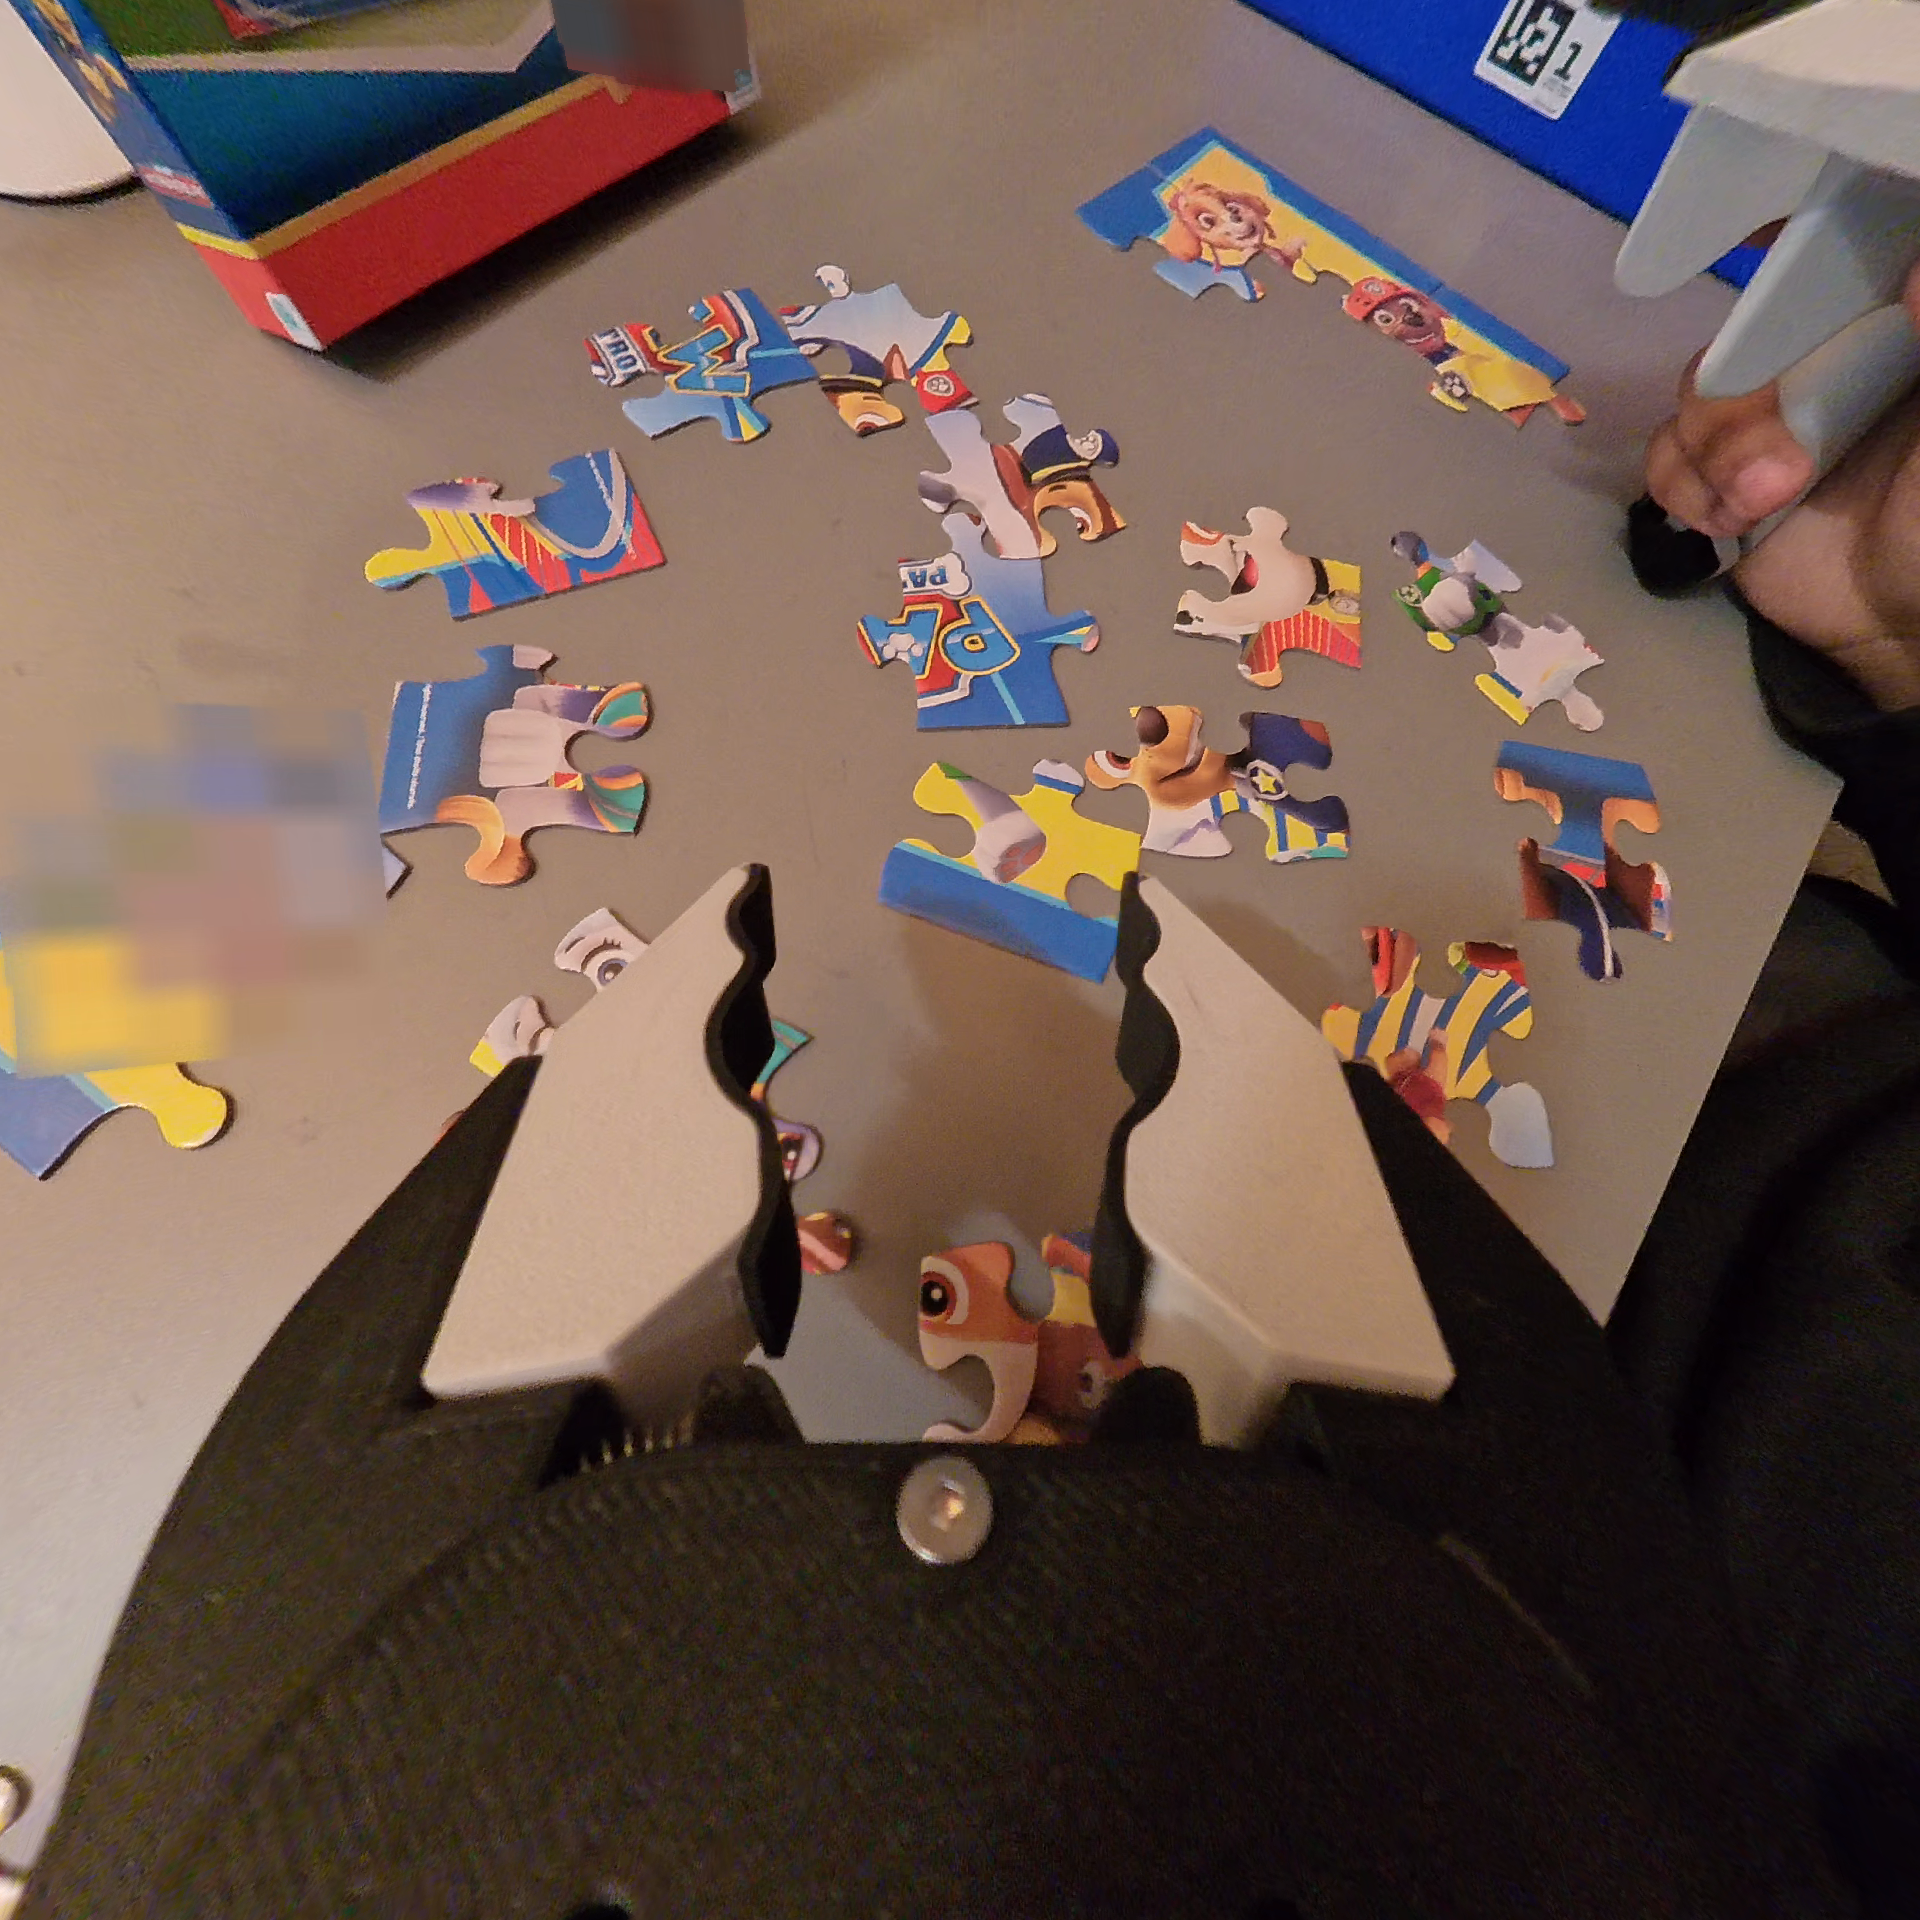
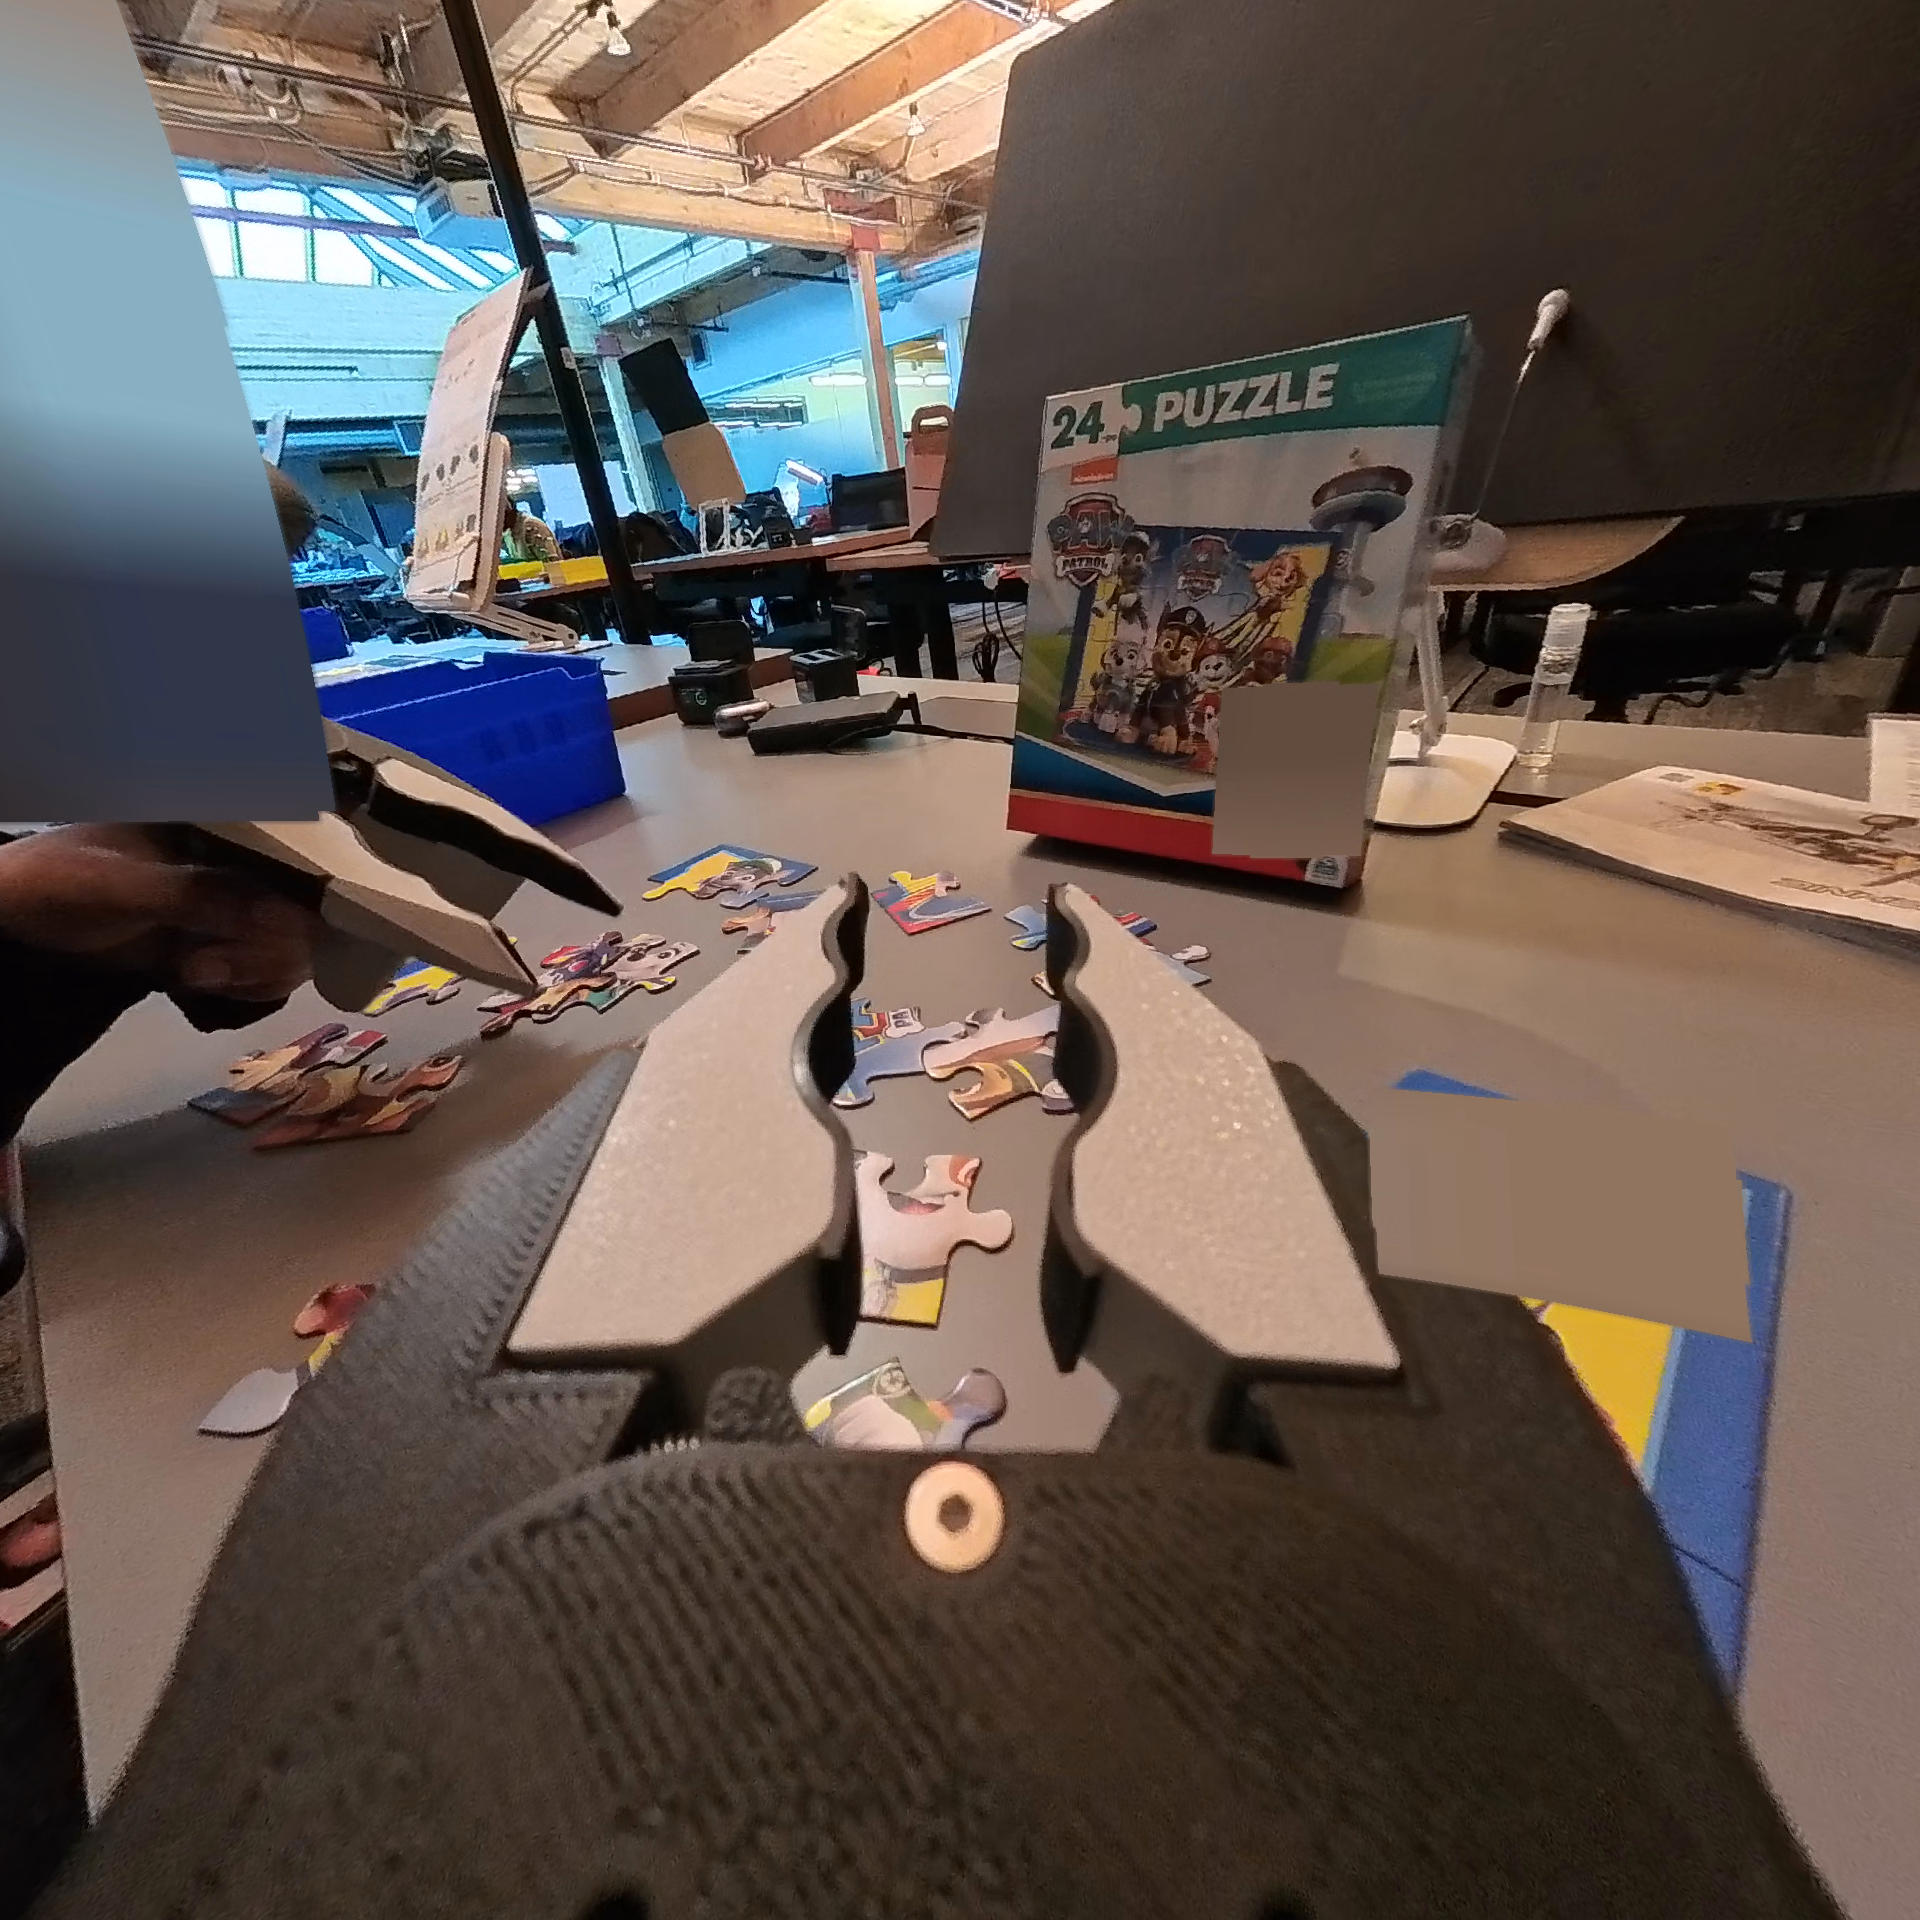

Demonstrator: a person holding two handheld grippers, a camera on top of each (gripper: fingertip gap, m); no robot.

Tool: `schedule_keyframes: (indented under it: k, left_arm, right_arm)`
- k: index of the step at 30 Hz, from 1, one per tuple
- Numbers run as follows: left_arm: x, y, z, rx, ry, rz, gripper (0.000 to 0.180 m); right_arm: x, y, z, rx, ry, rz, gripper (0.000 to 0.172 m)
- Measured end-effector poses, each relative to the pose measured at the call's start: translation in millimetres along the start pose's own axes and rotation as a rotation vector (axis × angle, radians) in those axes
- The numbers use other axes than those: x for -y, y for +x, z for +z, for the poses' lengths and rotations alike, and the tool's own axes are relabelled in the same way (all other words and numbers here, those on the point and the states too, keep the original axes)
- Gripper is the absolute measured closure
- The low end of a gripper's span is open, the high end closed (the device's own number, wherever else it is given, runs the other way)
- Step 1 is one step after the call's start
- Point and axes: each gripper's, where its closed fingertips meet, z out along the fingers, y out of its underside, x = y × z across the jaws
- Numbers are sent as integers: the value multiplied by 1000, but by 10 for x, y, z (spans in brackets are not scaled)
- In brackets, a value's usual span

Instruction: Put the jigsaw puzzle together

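Several loose cartoon puzzle pieces lie spread on the grey table [image 1: 790, 582]. My left gripper [image 1: 945, 883] is open and empty, low over the pieces. Its right fingertip [image 1: 1138, 914] is at the corner of a blue and yellow edge piece [image 1: 997, 883]; nothing lies between the pads. It also shows at the left of the right wrist view [image 2: 571, 945], open, with one tip down among the pieces. My right gripper [image 2: 956, 894] is open and empty, held above the table over a blue piece joined to a brown and white one [image 2: 935, 1049]. In the left wrist view it shows at the top right [image 1: 1808, 270], held by a hand.
The puzzle box [image 2: 1226, 623] stands at the back, also in the left wrist view [image 1: 416, 187]. A joined strip of edge pieces [image 1: 1320, 270] lies at the far right. A blue bin [image 2: 488, 717], a lamp base [image 2: 1444, 774], a clear bottle [image 2: 1553, 686] and a booklet [image 2: 1714, 842] surround the pieces.
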Motion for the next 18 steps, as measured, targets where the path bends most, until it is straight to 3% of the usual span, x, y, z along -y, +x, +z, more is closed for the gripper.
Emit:
schedule_keyframes:
  k: [12,18]
  left_arm:
    - [101,136,98,-8,58,31,114]
    - [231,494,163,-174,143,-41,101]
  right_arm:
    - [30,4,-21,-2,15,-1,141]
    - [70,48,-64,-22,32,-6,142]
